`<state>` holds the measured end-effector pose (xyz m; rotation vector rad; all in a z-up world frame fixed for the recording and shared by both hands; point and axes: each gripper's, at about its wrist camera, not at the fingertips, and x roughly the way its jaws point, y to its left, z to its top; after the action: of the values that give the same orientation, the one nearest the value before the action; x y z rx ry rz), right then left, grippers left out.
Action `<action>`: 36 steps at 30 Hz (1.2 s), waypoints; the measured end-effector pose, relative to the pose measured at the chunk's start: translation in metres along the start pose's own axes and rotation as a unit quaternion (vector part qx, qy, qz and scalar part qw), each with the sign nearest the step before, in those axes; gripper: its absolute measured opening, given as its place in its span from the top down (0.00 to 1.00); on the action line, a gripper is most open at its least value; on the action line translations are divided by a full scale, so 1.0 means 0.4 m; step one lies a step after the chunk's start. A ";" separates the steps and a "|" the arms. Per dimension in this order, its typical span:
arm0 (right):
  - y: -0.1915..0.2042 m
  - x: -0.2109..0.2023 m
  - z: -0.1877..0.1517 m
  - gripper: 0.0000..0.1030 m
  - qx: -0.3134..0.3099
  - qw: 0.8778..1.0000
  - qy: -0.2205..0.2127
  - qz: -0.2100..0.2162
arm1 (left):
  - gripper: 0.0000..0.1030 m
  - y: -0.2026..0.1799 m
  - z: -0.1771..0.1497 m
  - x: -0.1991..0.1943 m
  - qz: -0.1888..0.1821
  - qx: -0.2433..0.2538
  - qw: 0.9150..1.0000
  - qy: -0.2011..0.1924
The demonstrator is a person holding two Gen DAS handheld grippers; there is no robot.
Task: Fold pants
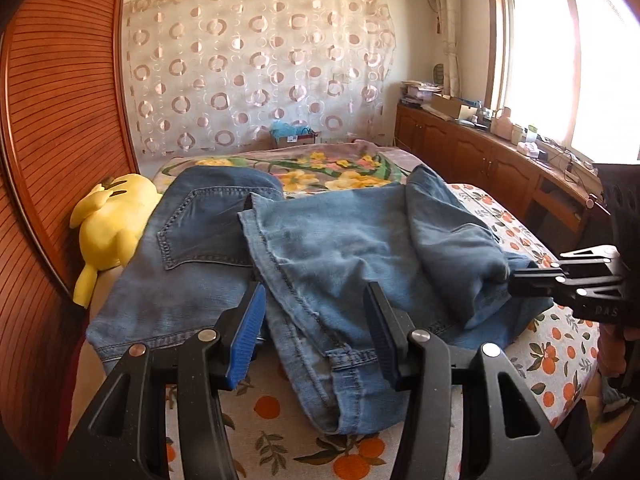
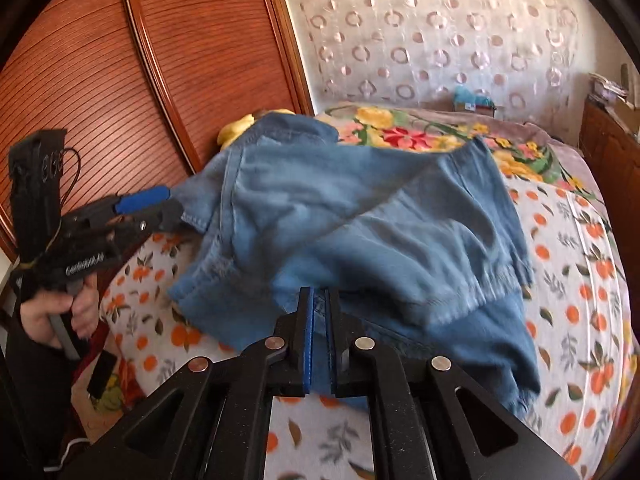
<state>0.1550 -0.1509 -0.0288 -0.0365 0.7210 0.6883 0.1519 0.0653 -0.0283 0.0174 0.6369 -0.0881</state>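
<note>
1. A bed (image 1: 560, 344) carries the work, spread with a white sheet printed with oranges; beyond the jeans lies a flowered blanket (image 1: 320, 168).
2. Around the bed stand a reddish slatted wooden wardrobe (image 1: 60, 120), a sheer curtain with ring patterns (image 1: 256, 64), a low wooden cabinet (image 1: 480, 152) cluttered on top, and a bright window (image 1: 560, 60).
3. Counted: one pair of blue jeans (image 1: 320, 240), one yellow plush toy (image 1: 108, 224), two tools.
4. The jeans lie on the bed's orange-print sheet, partly folded, with a back pocket facing up on the wardrobe side. The legs are doubled over the seat, with one hem end lifted on the cabinet side. Their long axis runs across the bed, from wardrobe side to cabinet side.
5. The left tool (image 1: 316, 336) hovers over the near edge of the jeans, jaws apart, nothing pinched.
6. The right tool (image 2: 320, 340) has its jaws nearly together, with a narrow slit between the blue pads; denim lies beyond them, but whether the pads pinch it I cannot tell.
</note>
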 end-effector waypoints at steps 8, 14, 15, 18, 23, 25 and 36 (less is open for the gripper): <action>-0.084 -0.094 -0.018 0.85 0.012 0.998 -0.022 -0.063 | 0.50 -0.095 0.005 0.032 -0.036 0.018 0.999 0.009; -0.148 -0.111 -0.081 0.69 0.036 0.990 -0.024 -0.133 | 0.50 -0.193 0.015 0.058 -0.069 0.048 0.996 0.019; -0.159 -0.106 -0.092 0.68 0.044 0.989 -0.021 -0.142 | 0.50 -0.215 0.016 0.066 -0.076 0.054 0.995 0.022; -0.176 -0.096 -0.121 0.62 0.060 0.987 -0.014 -0.151 | 0.50 -0.265 0.020 0.079 -0.090 0.074 0.993 0.028; -0.169 -0.097 -0.141 0.59 0.072 0.985 -0.016 -0.158 | 0.50 -0.340 0.027 0.121 -0.106 0.111 0.987 0.043; -0.162 -0.100 -0.145 0.58 0.076 0.985 -0.019 -0.155 | 0.50 -0.357 0.030 0.141 -0.103 0.125 0.985 0.051; -0.172 -0.114 -0.157 0.58 0.100 0.984 -0.039 -0.145 | 0.88 -0.338 0.049 0.151 -0.089 0.150 0.983 0.058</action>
<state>0.1336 -0.2468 -0.0618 0.0677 0.6900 0.3354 0.1998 -0.0749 -0.0470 0.2594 0.7368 -0.3584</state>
